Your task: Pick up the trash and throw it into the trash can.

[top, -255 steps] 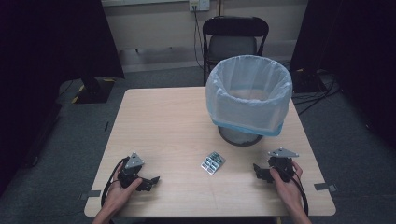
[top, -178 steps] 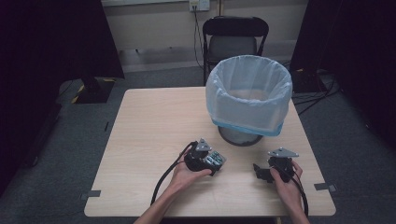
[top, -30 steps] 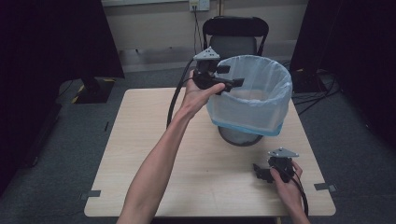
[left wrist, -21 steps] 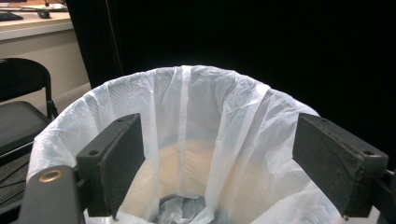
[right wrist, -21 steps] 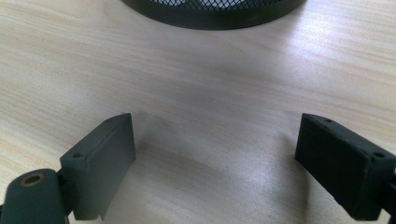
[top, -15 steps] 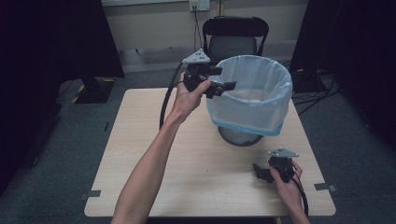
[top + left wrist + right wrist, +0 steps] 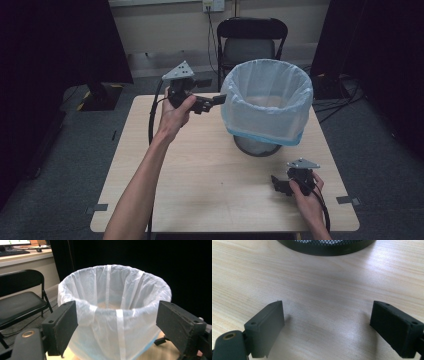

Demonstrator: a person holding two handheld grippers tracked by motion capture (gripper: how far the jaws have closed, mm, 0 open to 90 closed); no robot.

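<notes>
A black mesh bin lined with a pale blue-white bag (image 7: 267, 100) stands at the table's back right. My left gripper (image 7: 219, 100) is held up in the air just left of the bin's rim and points at it. Its jaws have just been opening and nothing is between them. In the left gripper view the lined bin (image 7: 112, 290) sits straight ahead beyond the left gripper (image 7: 117, 315). My right gripper (image 7: 278, 184) rests open on the table near the front right. In the right gripper view the right gripper (image 7: 327, 315) has only bare wood between its jaws.
The light wooden table (image 7: 200, 175) stretches wide in front of the bin. The bin's black mesh base (image 7: 324, 246) lies just ahead of the right gripper. A black folding chair (image 7: 252, 45) stands behind the table, and dark curtains hang on both sides.
My left hand has drawn the gripper leftward, away from over the bin's rim. The blister pack that lay on the table is gone from it. The right gripper has stayed still.
</notes>
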